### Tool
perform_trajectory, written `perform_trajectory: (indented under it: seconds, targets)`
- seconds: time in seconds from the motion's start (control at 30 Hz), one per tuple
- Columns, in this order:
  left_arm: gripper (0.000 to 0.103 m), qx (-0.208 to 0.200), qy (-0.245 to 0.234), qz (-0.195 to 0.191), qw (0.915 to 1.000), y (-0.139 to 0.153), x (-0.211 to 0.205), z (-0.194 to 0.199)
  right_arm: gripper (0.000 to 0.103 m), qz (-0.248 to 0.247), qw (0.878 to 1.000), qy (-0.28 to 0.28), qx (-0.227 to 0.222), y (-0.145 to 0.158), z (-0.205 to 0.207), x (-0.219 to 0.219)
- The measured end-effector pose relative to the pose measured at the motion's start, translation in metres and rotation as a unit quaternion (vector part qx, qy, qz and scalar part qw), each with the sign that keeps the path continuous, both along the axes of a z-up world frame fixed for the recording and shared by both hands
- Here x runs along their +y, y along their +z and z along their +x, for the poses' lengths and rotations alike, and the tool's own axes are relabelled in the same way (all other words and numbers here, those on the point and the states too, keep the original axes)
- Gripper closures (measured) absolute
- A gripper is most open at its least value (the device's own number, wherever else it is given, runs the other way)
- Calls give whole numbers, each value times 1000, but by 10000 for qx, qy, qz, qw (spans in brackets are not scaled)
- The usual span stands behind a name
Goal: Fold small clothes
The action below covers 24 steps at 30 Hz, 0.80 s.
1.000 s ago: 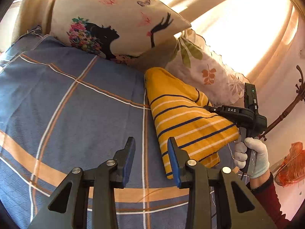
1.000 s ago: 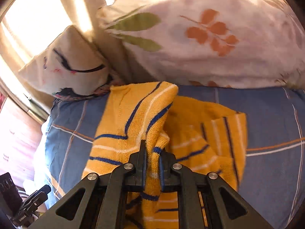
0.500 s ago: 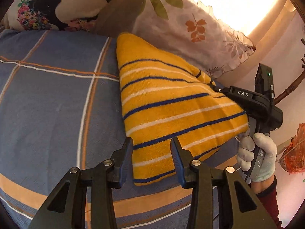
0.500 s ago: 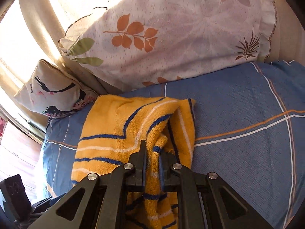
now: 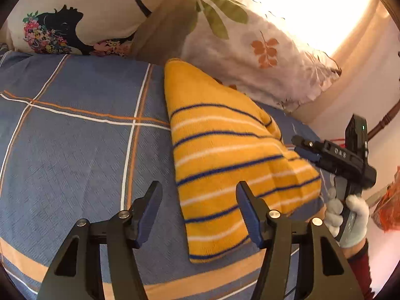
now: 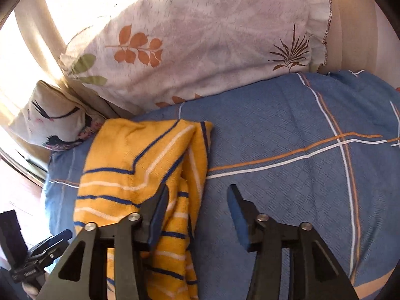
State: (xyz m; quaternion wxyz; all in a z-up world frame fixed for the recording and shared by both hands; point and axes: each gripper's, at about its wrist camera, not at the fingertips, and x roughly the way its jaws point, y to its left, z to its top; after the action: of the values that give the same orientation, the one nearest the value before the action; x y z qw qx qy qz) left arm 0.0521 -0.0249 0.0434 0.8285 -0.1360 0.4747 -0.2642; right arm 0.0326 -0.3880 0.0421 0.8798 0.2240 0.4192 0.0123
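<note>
Yellow striped garment point(image 5: 225, 165) lies folded lengthwise on the plaid bed cover point(image 5: 75, 135), top end near the head edge, just beside the leaf-print pillow point(image 5: 262, 57). Left tool point(image 5: 200, 210) spread apart at its near hem; right tool point(image 6: 197, 212) also apart, empty, one finger over the cloth. Judgement: pinch both hem layers squarely, then carry them toward the head edge, keeping the stripes aligned.
</note>
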Motion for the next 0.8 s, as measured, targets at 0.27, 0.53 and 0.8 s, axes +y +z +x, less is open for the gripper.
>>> perform_trajectory:
  seconds: [0.27, 0.53, 0.8]
  targets:
    - [25, 1087, -196, -1165, 9870, -51, -20, 69, 33, 212, 9993, -69, 291, -30, 44, 16]
    - [47, 590, -428, -945, 9929, 25, -24, 71, 73, 1660, 9847, 440, -303, -11, 44, 29]
    - [47, 328, -74, 941, 9950, 9, -18, 42, 72, 771, 9970, -15, -81, -21, 25, 25]
